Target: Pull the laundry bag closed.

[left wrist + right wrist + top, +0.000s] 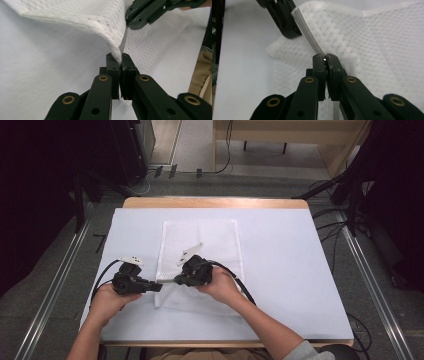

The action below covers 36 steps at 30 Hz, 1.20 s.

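Note:
A white mesh cloth lies flat on the table's white cover, with its near left corner lifted. My left gripper is shut on that raised edge, pinching the mesh and a thin grey strip along it. My right gripper, coming from the right, is shut on the same grey-lined edge a short way along. In the left gripper view the right gripper sits just above my closed jaws. In the right gripper view the left gripper sits beyond my closed jaws.
The wooden table edge shows at the far side. Metal floor rails run along both sides, and cables lie on the floor to the right. Dark stands are at the far left.

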Motion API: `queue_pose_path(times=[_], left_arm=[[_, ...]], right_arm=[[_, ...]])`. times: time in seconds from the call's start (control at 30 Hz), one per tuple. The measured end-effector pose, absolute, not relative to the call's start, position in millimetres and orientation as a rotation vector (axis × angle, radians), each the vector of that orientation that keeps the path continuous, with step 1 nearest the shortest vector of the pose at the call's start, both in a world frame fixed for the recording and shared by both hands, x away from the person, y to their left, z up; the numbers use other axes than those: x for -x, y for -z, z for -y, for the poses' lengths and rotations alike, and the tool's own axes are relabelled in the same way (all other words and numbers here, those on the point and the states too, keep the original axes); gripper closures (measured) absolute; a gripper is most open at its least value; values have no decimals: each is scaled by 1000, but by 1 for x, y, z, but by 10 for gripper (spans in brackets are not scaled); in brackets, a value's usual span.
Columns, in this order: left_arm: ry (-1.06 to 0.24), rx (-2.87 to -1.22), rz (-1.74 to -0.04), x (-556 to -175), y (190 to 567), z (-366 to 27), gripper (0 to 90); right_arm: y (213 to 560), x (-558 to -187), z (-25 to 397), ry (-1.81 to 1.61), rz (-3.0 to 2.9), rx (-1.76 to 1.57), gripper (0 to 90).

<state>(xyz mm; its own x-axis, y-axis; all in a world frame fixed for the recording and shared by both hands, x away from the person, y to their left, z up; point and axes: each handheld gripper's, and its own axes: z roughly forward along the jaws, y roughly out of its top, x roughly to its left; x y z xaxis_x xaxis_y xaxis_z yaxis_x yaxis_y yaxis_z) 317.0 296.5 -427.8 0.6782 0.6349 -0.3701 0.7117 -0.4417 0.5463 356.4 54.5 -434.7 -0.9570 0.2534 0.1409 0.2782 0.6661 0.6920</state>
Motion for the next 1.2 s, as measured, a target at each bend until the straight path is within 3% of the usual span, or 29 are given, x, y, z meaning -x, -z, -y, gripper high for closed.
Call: queue_pose_path(times=[1.2], left_arm=[[143,-2194,-1035,-316,428,-299,883]], right_arm=[[439,-364,-21,1196,2791,555,884]])
